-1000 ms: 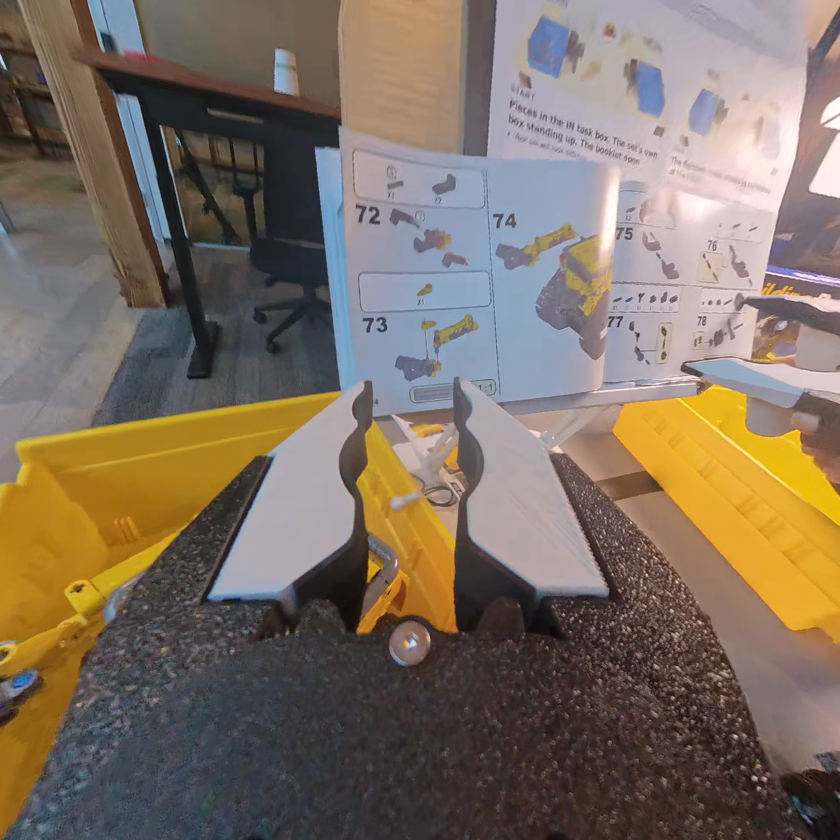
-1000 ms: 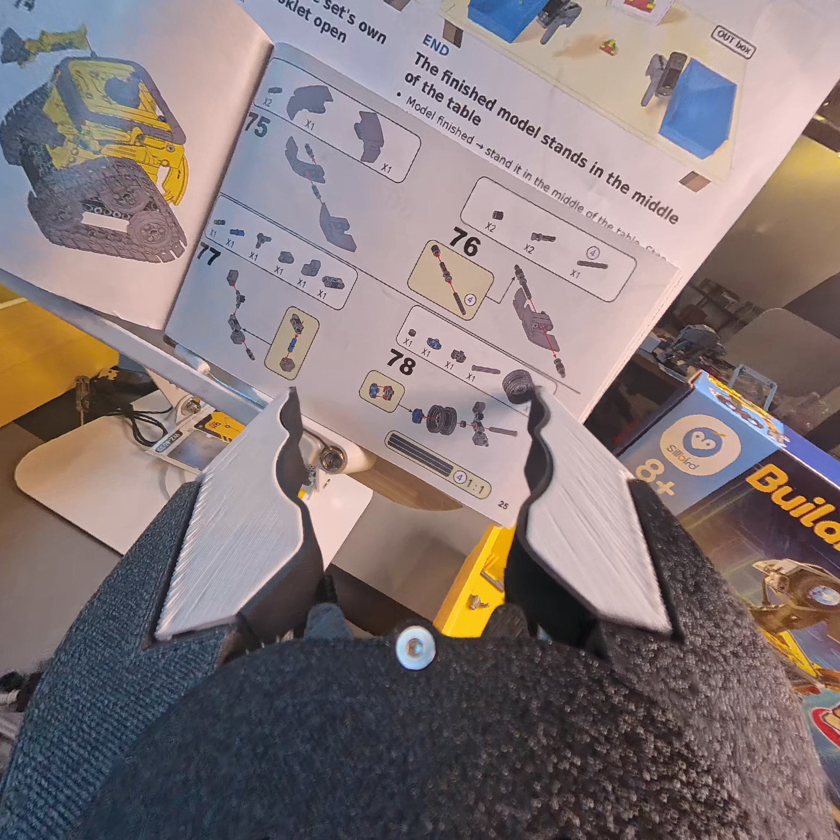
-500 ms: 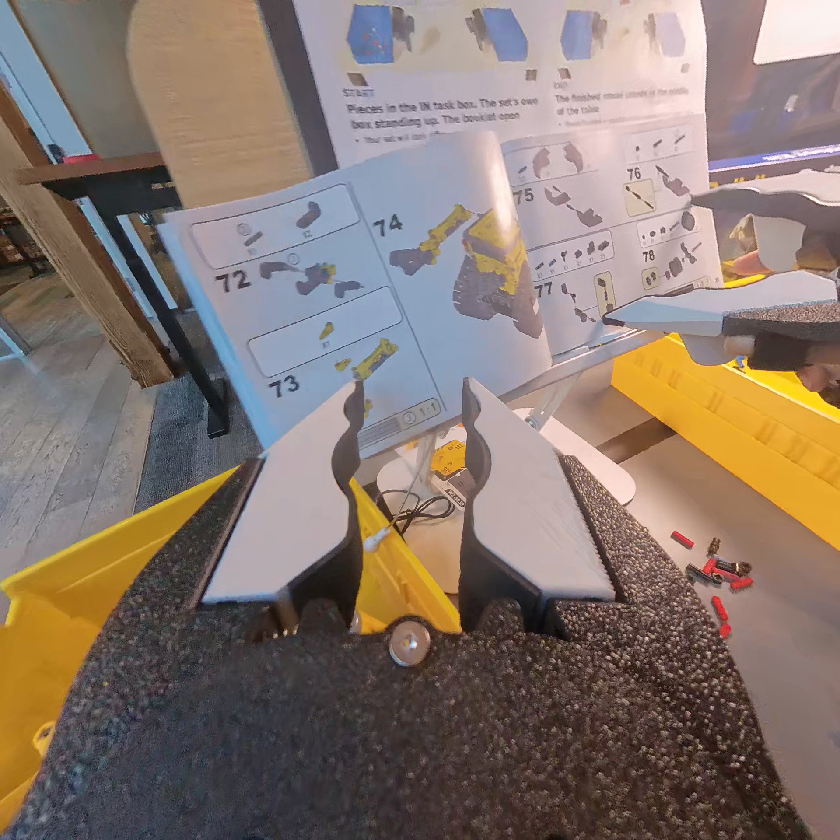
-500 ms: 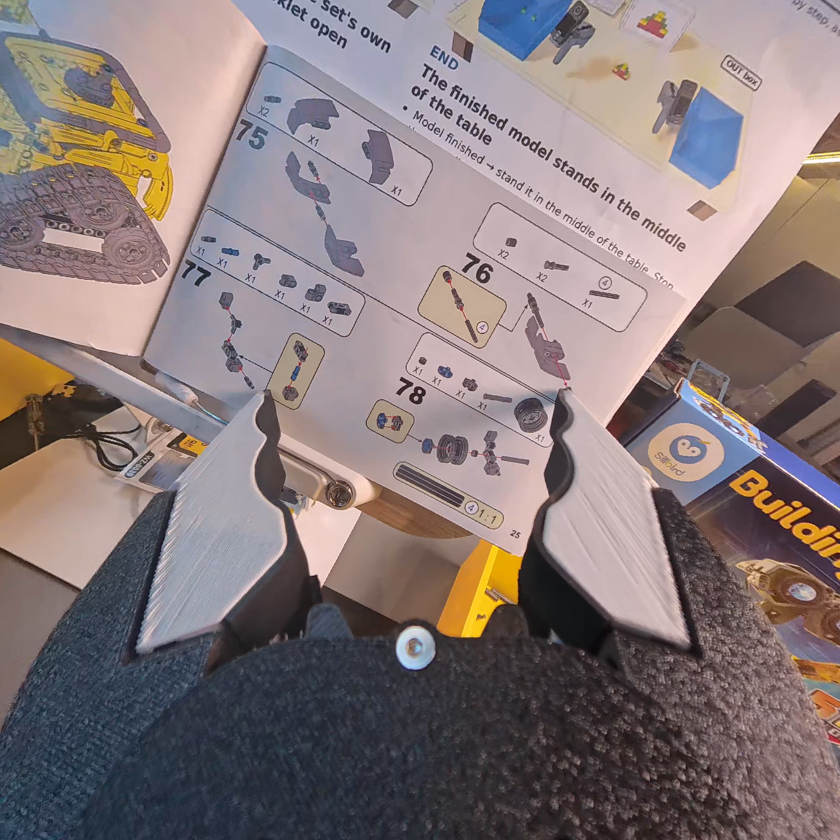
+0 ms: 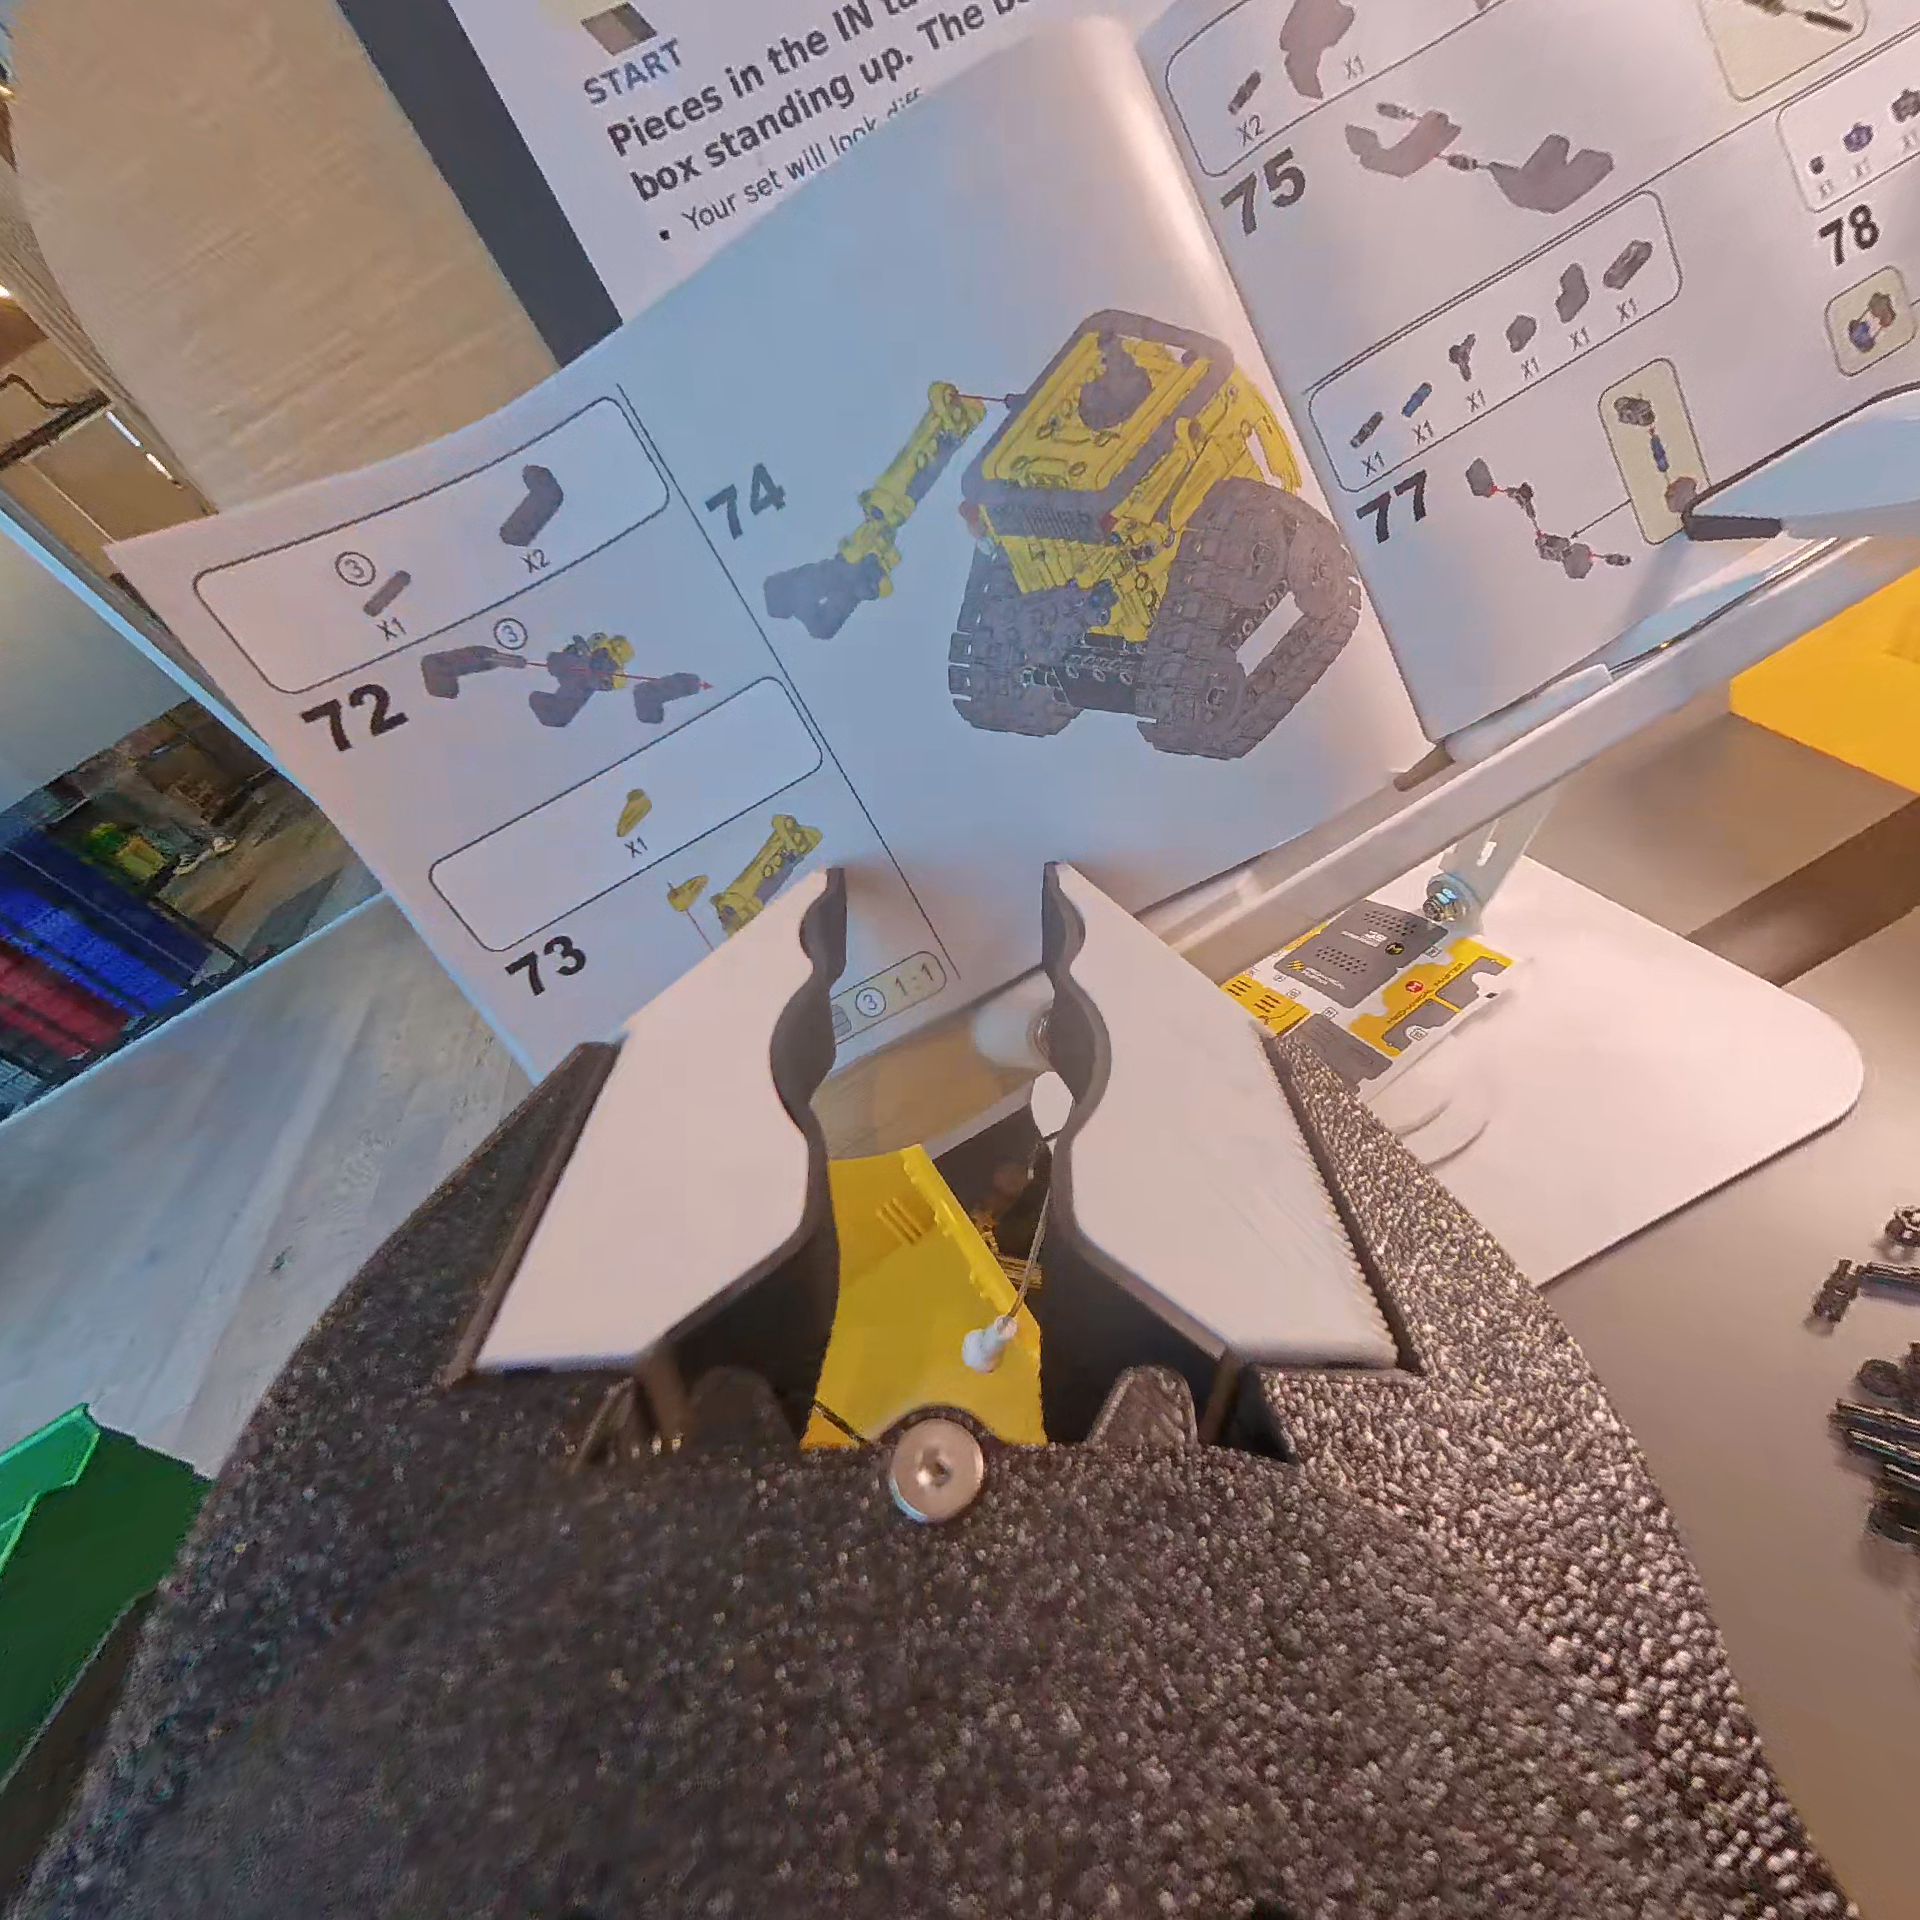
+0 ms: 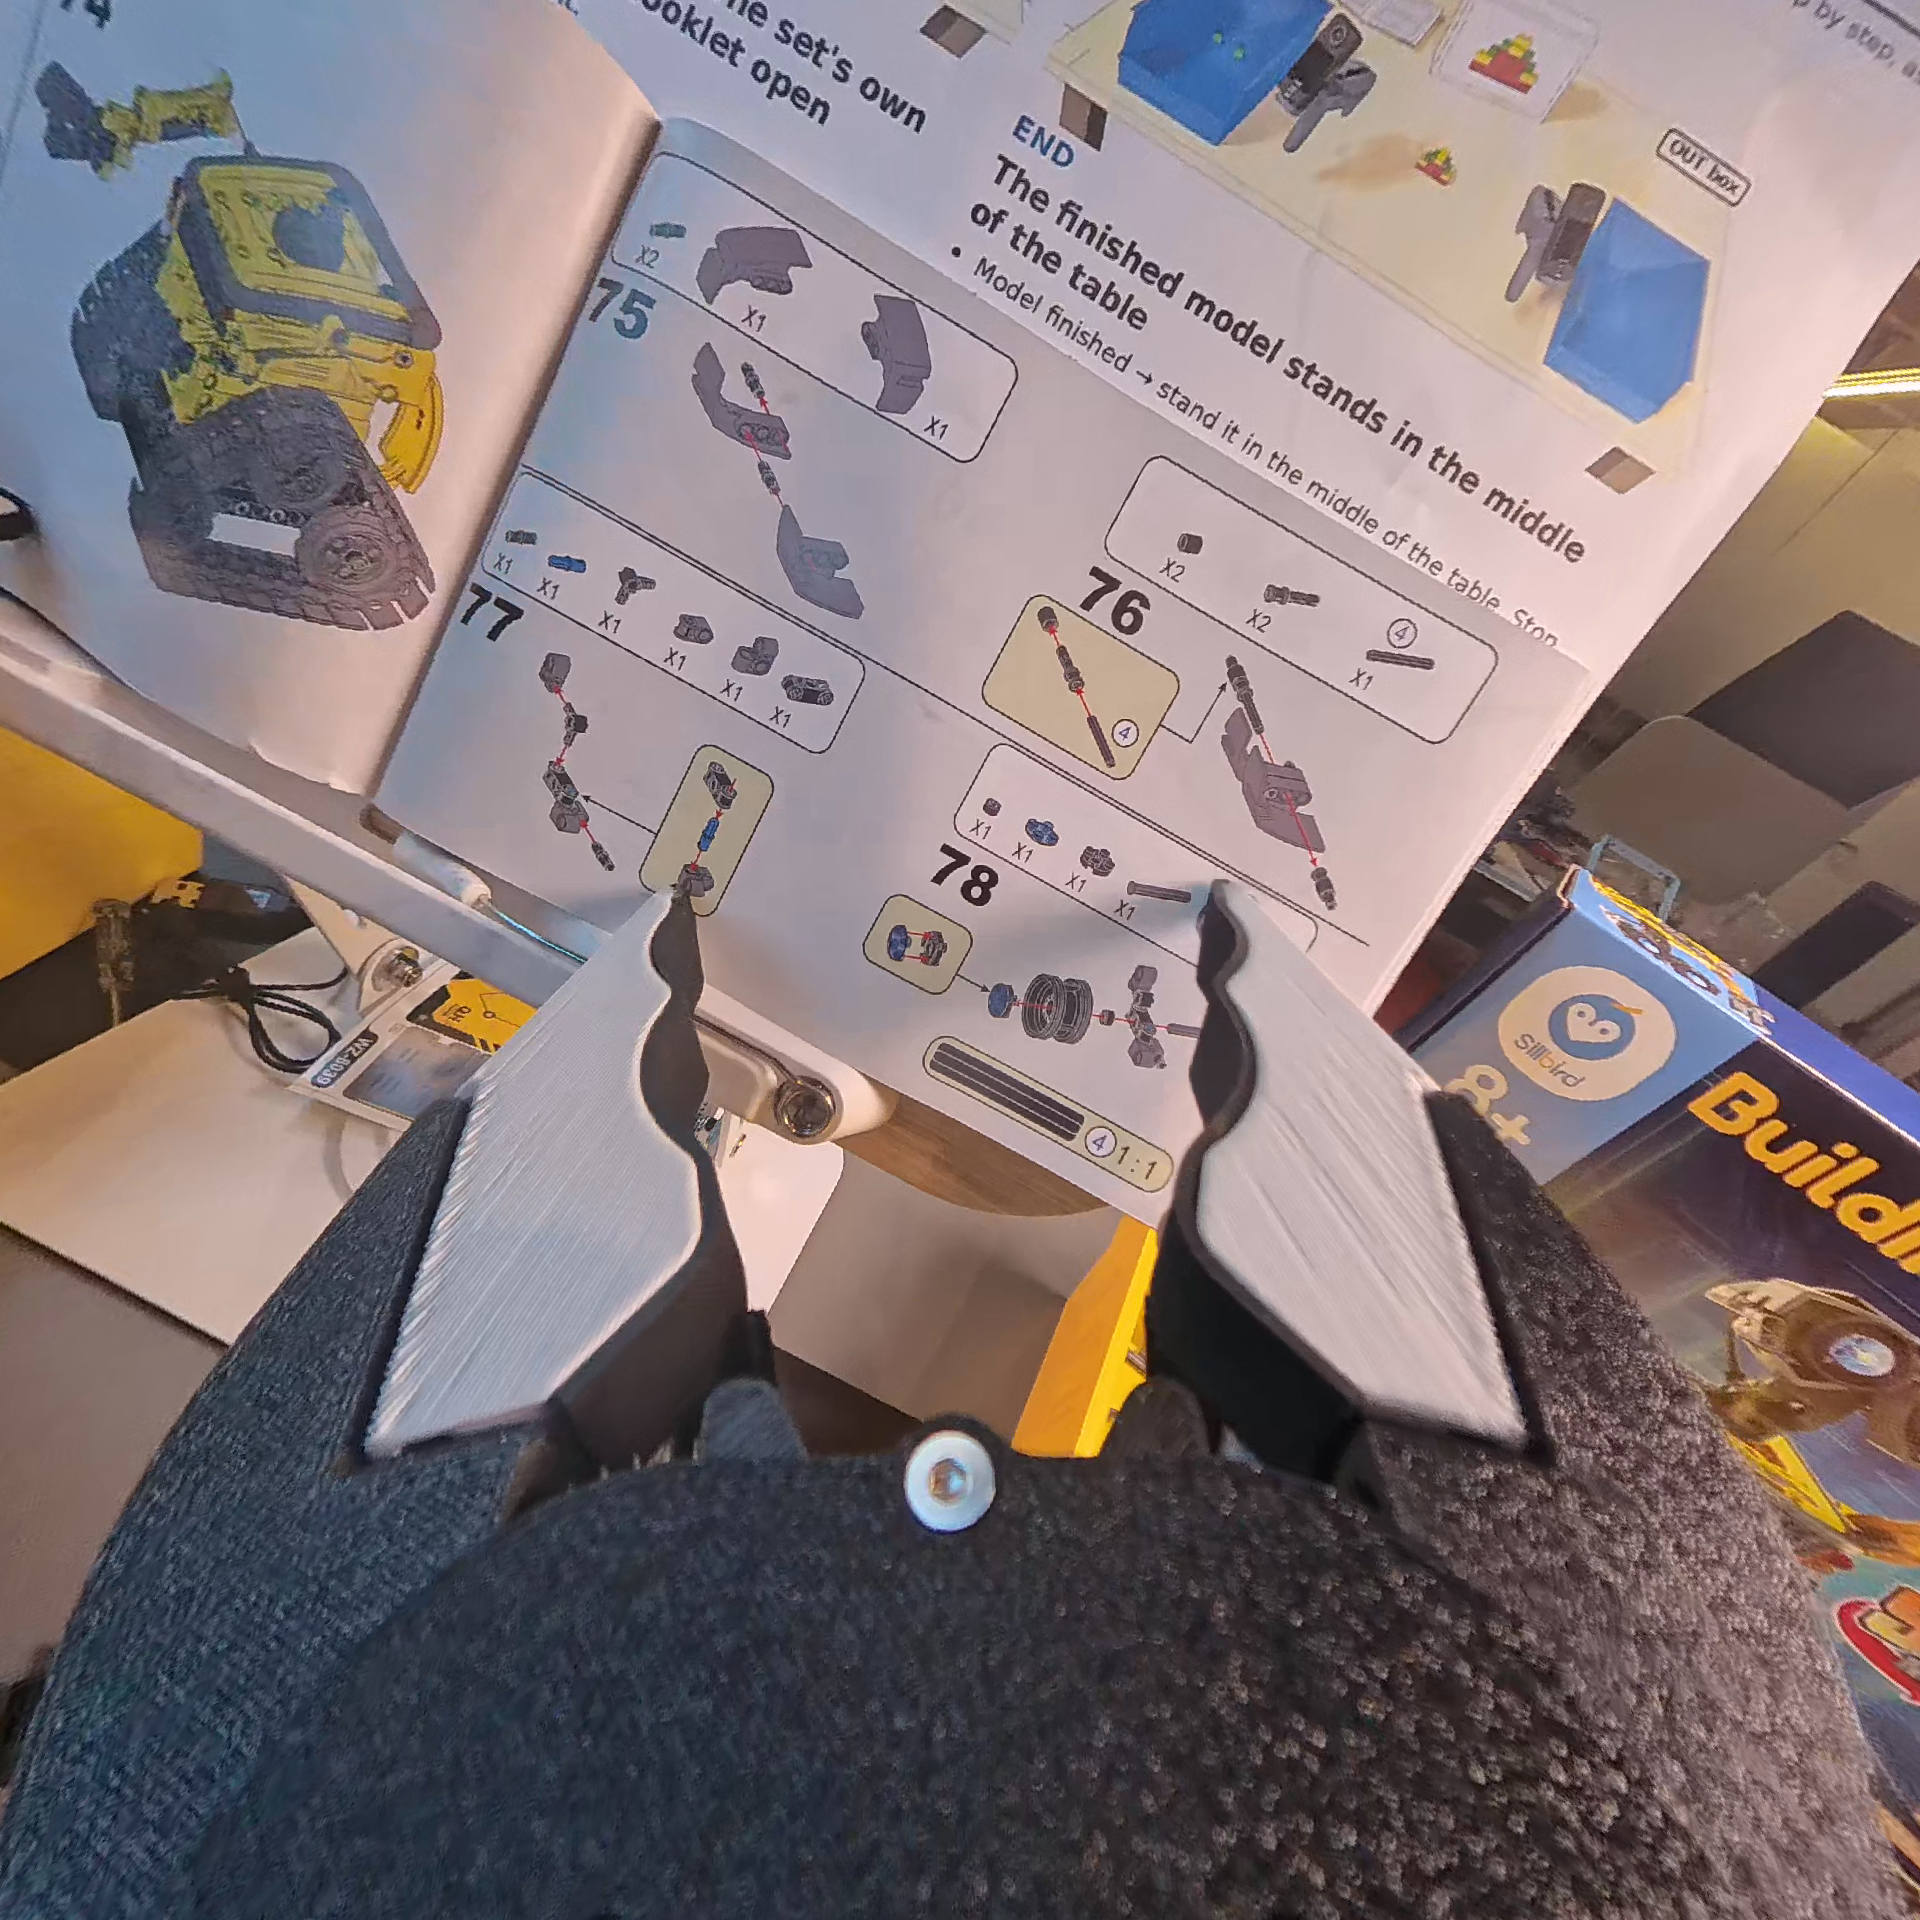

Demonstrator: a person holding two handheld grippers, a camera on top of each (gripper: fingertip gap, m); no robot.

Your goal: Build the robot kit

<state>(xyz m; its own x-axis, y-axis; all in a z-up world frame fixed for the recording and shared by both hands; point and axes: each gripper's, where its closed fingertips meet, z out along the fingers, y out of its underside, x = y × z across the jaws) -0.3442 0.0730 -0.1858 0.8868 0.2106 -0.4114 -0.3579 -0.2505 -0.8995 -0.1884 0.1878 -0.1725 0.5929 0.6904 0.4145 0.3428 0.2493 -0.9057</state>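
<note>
Left wrist view: open white instruction booklet (image 5: 935,540) on its white metal stand (image 5: 1558,727), now much closer ahead of the empty left gripper (image 5: 940,904), jaws narrowly apart. Right gripper (image 6: 940,904), jaws wide, nothing between them, has neared the booklet's lower right page; blue cardboard set box (image 6: 1704,1143) beside it.

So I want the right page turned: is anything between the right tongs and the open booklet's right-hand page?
Nothing visible. The right tongs are open and empty, pointed straight at the lower part of the booklet's right-hand page, with only air between them. The stand's ledge runs under the page, left of the tongs, not across their path.
</note>
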